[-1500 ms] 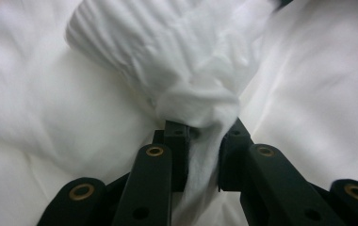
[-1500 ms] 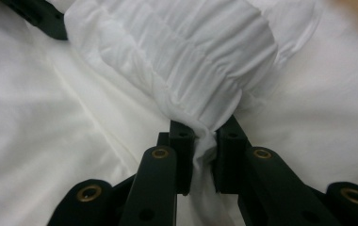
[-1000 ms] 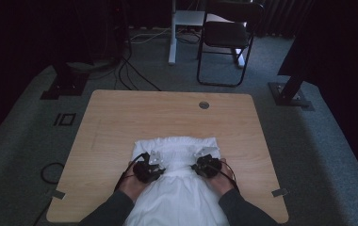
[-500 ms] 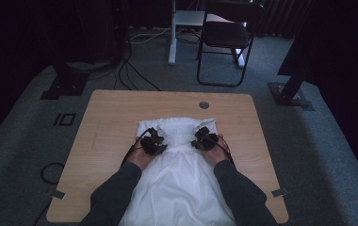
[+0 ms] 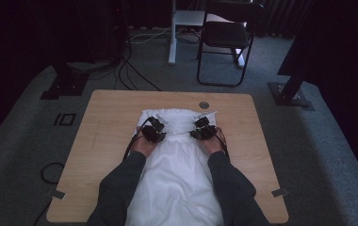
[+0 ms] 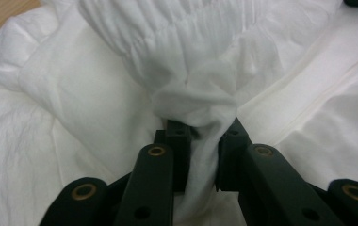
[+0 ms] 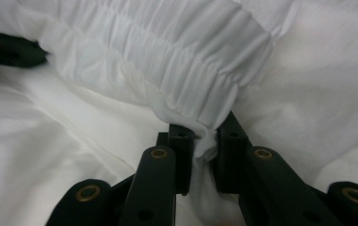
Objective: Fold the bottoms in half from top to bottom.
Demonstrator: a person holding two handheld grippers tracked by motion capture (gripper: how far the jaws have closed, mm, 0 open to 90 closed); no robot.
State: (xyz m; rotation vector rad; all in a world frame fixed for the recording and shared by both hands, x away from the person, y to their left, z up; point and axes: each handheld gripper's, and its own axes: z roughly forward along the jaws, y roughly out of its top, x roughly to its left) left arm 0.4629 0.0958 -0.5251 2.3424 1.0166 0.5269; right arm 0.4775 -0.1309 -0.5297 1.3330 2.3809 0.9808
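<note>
A white cloth (image 5: 177,165) lies in the middle of the wooden table (image 5: 101,141), running down to the bottom edge of the frame. The left gripper (image 6: 200,136) is pinching a bunched fold of it between its jaws. The right gripper (image 7: 200,136) is pinching the cloth's stretchy gathered band (image 7: 177,61). The person's sleeves (image 5: 116,188) hide the cloth's lower sides.

Looks like a lab or recording studio, not a home: plain wood surface (image 5: 106,141) w/ cable grommet (image 5: 204,105) on grey carpet (image 5: 21,141), dark curtains around, black stand bases (image 5: 290,94) bolted either side, loose cables (image 5: 130,70) across the floor, tape marks, empty black chair (image 5: 224,42) & white desk leg (image 5: 172,37) at back
</note>
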